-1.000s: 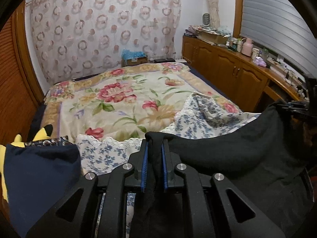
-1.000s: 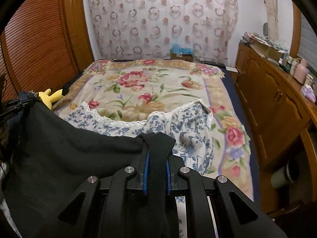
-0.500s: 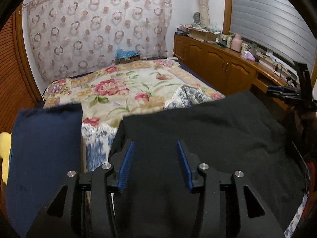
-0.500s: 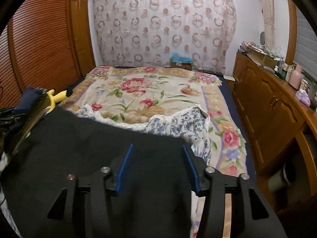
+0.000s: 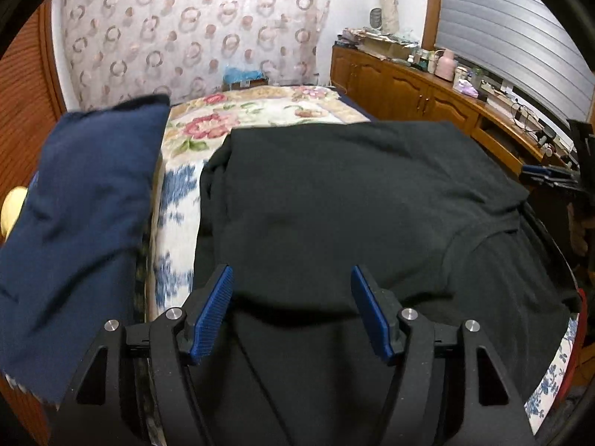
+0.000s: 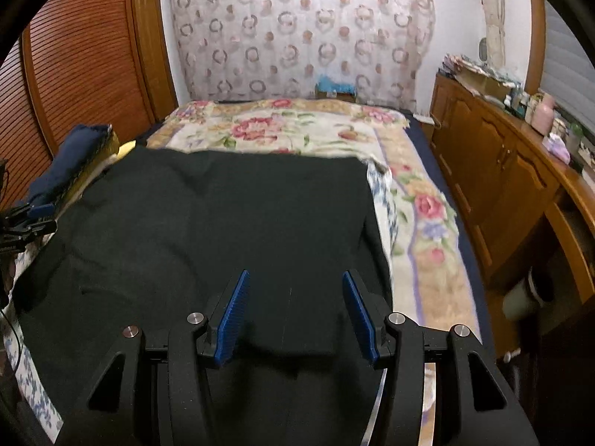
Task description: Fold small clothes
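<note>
Black cloth, the garment [image 5: 357,200], lies spread and folded over on the near end of the bed [image 5: 260,111], on top of a blue-and-white floral cloth [image 5: 174,230] whose edges peek out at both sides. No brand, label or writing can be read anywhere on it or in the room.

From the left wrist view, the left gripper [image 5: 293,308] hangs over the garment's near edge with its jaws apart; they have just been opening, and the blue pads [image 5: 212,312] press on nothing, though black cloth lies below and between them. The right gripper [image 6: 295,314] stands likewise over the other near corner, jaws apart after opening, pads clear of the cloth.

A navy garment [image 5: 81,223] sits beside the black one on its left, blurred, with something yellow [image 5: 13,208] at its far edge. Each gripper shows small at the rim of the other's view, too dark for detail.

Wooden cabinets [image 6: 494,171] run along the right of the bed, their top crowded with bottles and boxes. A ring-patterned curtain [image 6: 297,29] covers the far wall.
</note>
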Action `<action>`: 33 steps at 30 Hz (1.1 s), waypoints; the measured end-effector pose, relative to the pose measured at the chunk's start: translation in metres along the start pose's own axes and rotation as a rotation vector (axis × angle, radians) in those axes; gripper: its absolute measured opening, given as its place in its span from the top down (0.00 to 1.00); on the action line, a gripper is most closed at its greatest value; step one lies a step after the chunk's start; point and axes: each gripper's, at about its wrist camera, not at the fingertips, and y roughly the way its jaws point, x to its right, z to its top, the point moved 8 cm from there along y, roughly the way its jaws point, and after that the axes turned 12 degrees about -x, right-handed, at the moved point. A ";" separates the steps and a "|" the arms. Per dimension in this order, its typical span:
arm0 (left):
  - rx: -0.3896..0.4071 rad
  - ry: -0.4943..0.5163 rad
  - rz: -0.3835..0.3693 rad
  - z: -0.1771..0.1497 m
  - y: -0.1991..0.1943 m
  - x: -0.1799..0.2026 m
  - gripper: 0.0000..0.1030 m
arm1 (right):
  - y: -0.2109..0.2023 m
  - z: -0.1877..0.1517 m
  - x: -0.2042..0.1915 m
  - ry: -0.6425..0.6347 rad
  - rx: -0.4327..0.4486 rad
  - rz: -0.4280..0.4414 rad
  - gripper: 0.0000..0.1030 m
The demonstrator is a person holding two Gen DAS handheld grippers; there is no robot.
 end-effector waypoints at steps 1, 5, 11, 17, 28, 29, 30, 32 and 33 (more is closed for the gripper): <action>-0.006 -0.007 0.003 -0.003 0.001 -0.001 0.35 | 0.000 -0.004 -0.001 0.005 -0.006 0.006 0.48; -0.024 -0.019 -0.003 -0.016 0.005 0.000 0.35 | -0.004 -0.016 -0.002 0.024 -0.029 0.018 0.48; -0.064 -0.022 -0.005 -0.024 0.017 0.003 0.35 | -0.005 -0.022 -0.006 0.040 -0.059 0.054 0.48; -0.078 -0.033 0.002 -0.030 0.025 0.004 0.35 | 0.001 -0.018 -0.003 0.055 -0.082 0.067 0.48; -0.074 -0.105 -0.061 -0.019 0.031 0.000 0.33 | 0.014 -0.016 -0.003 0.038 -0.067 -0.018 0.48; -0.074 -0.120 -0.070 -0.017 0.032 -0.001 0.33 | 0.014 -0.018 -0.004 0.035 -0.066 -0.022 0.47; -0.071 -0.138 -0.084 -0.014 0.032 -0.002 0.33 | 0.014 -0.019 -0.004 0.034 -0.066 -0.025 0.47; -0.063 -0.156 -0.100 -0.010 0.033 -0.003 0.33 | 0.013 -0.020 -0.004 0.035 -0.064 -0.022 0.47; -0.060 -0.160 -0.101 -0.008 0.033 -0.003 0.33 | 0.012 -0.021 -0.004 0.036 -0.063 -0.019 0.47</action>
